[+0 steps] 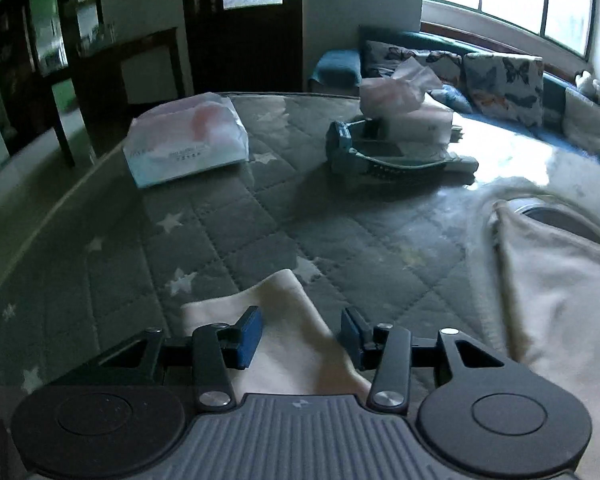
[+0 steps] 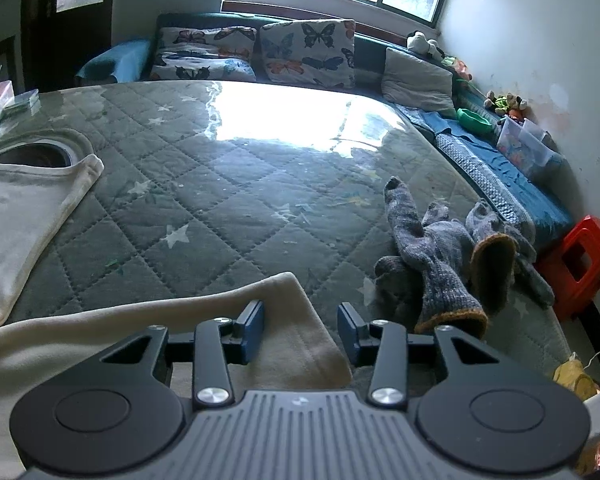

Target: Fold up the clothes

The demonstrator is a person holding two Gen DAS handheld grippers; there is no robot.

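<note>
While both tongs hang over the cream garment, notes run left to right.
Plastic bag [image 1: 186,138]: far left on the quilt [image 1: 260,220], well clear of the work.
Left gripper [image 1: 300,334]: released, pads apart, nothing clenched; a sleeve end [image 1: 288,320] lies flat beneath the gap, probably just laid there for a fold.
Garment [image 1: 560,300]: spread on the quilt between the hands, neck opening [image 2: 32,154] toward the window.
Right gripper [image 2: 300,330]: released too; the other sleeve end [image 2: 292,320] lies under it, ungripped.
Knit gloves [image 2: 440,256]: heaped just right, apart from the garment.
Stool [image 2: 580,264]: red, off the bed edge.
</note>
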